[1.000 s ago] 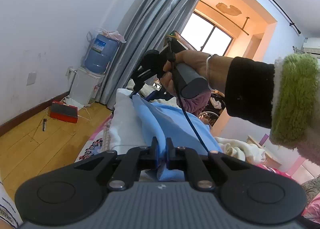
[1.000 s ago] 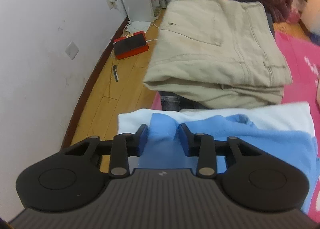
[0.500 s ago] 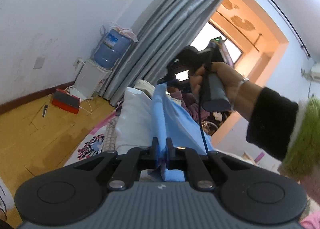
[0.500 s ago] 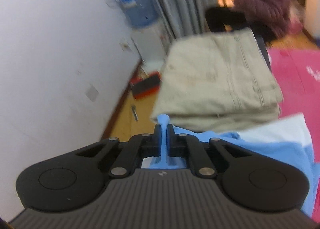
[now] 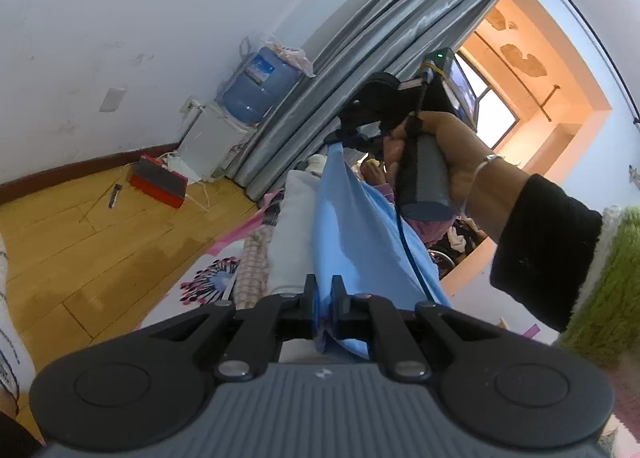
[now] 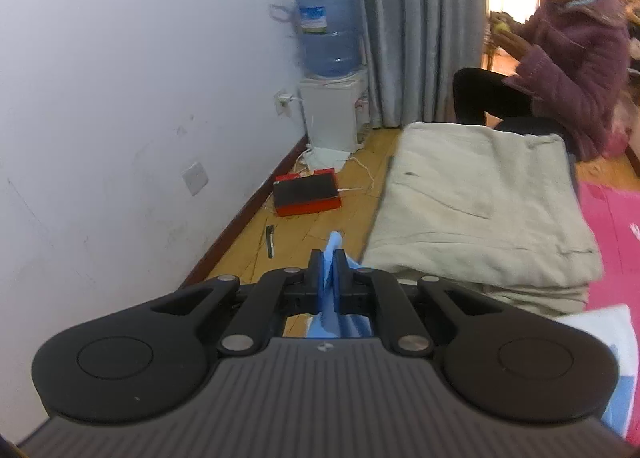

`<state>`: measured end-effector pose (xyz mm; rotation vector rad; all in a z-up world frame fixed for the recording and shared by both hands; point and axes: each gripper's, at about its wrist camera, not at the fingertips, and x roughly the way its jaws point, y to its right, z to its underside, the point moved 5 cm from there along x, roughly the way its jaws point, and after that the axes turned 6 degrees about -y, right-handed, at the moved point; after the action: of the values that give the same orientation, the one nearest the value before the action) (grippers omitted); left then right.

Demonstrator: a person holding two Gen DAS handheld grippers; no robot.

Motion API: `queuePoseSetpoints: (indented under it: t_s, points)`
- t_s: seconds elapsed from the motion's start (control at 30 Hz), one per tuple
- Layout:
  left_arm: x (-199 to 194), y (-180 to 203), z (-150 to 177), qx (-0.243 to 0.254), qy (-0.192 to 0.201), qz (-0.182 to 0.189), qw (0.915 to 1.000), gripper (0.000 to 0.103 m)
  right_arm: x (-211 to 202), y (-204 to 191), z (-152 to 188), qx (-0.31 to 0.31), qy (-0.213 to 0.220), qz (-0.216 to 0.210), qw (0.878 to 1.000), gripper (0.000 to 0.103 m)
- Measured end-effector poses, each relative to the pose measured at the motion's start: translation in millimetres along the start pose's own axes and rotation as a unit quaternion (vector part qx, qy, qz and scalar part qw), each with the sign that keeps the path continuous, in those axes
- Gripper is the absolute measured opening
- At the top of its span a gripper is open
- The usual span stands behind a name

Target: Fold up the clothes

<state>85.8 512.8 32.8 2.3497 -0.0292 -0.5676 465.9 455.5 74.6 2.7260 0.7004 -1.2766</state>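
Change since a second ago: both claws have risen, the blue cloth that lay on the bed now hangs stretched between them, and the right claw, then gaping around a bunched edge, has closed on it.
Left claw [image 5: 323, 294]: clenched on an edge of the blue garment [image 5: 356, 218], low centre of the left wrist view.
Right claw [image 6: 329, 276]: clamped on another part of the same garment, a small tip of cloth poking up past the fingers, lower centre of the right wrist view; in the left view it sits upper centre, gripped by the person's right hand [image 5: 440, 154].
Garment position: held aloft as a taut sloping sheet running from the lower centre to the upper centre of the left view, above the white cloth [image 5: 296, 226] on the bed.
Folded beige trousers [image 6: 480, 202]: stacked at centre right of the right view, apart from the blue piece.
Handling: I judge it light, thin and limp; it sags wherever unsupported and could slide out of a shallow pinch.
Where to grip: corners or hem edges, taken deep between the fingers and kept in tension so the sheet stays flat.
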Motion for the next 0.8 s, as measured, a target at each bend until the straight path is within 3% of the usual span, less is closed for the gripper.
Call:
queuePoseSetpoints:
  t_s: [0.3, 0.47, 0.57, 0.67, 0.73, 0.8]
  points:
    - [-1, -10, 2, -0.007, -0.013, -0.023, 0.9996, 0.006, 40, -16, 13, -0.02, -0.025, -0.008, 0.999, 0.002]
    - [2, -16, 5, -0.013, -0.033, -0.034, 0.9988, 0.006, 68, -8, 27, 0.005, -0.086, -0.038, 0.996, 0.006]
    - [4, -20, 7, -0.017, -0.045, -0.04, 0.9981, 0.007, 39, -3, 10, 0.01, -0.06, -0.099, 0.993, 0.008]
    - [6, -23, 9, -0.021, -0.057, -0.046, 0.9971, 0.009, -16, 8, -13, -0.01, -0.003, -0.124, 0.992, 0.026]
    - [6, -26, 9, -0.025, -0.063, -0.054, 0.9962, 0.015, -65, 23, -18, -0.022, 0.036, -0.121, 0.992, 0.032]
    - [3, -30, 8, -0.024, -0.062, -0.078, 0.9948, 0.031, -114, 43, -16, -0.037, 0.064, -0.11, 0.991, 0.043]
